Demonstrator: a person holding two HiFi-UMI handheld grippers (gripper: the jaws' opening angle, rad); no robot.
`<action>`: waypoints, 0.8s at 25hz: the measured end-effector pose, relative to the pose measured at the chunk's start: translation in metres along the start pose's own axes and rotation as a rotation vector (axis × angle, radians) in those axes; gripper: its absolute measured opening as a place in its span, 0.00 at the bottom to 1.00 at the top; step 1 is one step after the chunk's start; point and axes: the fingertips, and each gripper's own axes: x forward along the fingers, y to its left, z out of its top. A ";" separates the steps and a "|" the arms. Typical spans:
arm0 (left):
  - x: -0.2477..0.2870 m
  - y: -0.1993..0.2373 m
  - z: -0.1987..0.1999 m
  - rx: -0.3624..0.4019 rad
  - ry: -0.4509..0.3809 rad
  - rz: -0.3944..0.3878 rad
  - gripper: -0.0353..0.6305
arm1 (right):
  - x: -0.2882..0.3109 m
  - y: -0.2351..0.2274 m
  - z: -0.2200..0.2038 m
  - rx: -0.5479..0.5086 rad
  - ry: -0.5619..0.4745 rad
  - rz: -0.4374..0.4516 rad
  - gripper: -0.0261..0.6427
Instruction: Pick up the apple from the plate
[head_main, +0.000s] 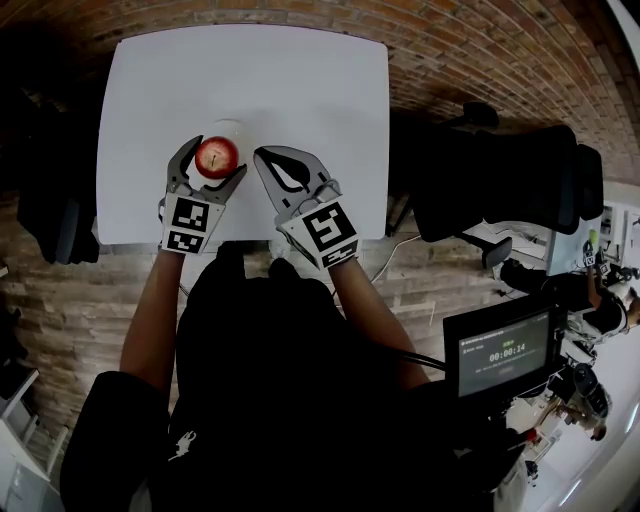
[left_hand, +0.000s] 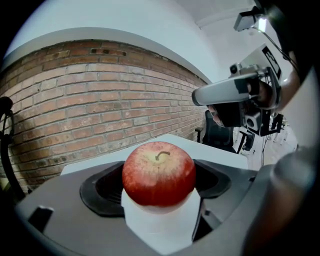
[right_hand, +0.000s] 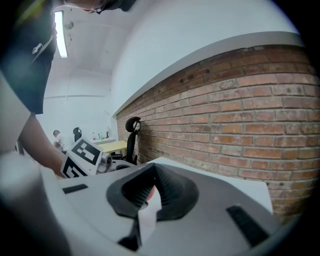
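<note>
Head view: the white tabletop (head_main: 300, 80) sits in the middle with brickwork all around it. The left tongs (head_main: 217, 158) are wrapped around the red apple (head_main: 217, 155) at the near-left part of the tabletop, with one arm on each side of the fruit. A pale round rim pokes out just past the apple on the far side, and that looks like the plate (head_main: 229, 126). I can't tell from up here if the apple is clear of it or touching it. The right tongs (head_main: 265, 160) are just to the right with the tips together and nothing in them.

Left gripper view: the apple (left_hand: 159, 172) fills the middle, stem up. The left tongs (left_hand: 159, 185) are spread wide, both dark pads are against its sides, and there's white surface underneath.

Right gripper view: the right tongs (right_hand: 147, 192) are closed down to a thin slit and hold nothing. A sliver of red shows through the slit. The left one's marker cube (right_hand: 82, 156) is off to the left.
</note>
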 end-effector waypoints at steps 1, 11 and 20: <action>-0.002 0.000 0.002 0.000 -0.002 0.006 0.67 | -0.001 0.001 0.002 -0.003 -0.005 0.003 0.04; -0.029 -0.012 0.021 0.009 -0.028 0.036 0.67 | -0.016 0.010 0.013 -0.027 -0.035 0.031 0.04; -0.054 -0.026 0.042 0.032 -0.047 0.036 0.67 | -0.025 0.018 0.024 -0.032 -0.060 0.058 0.04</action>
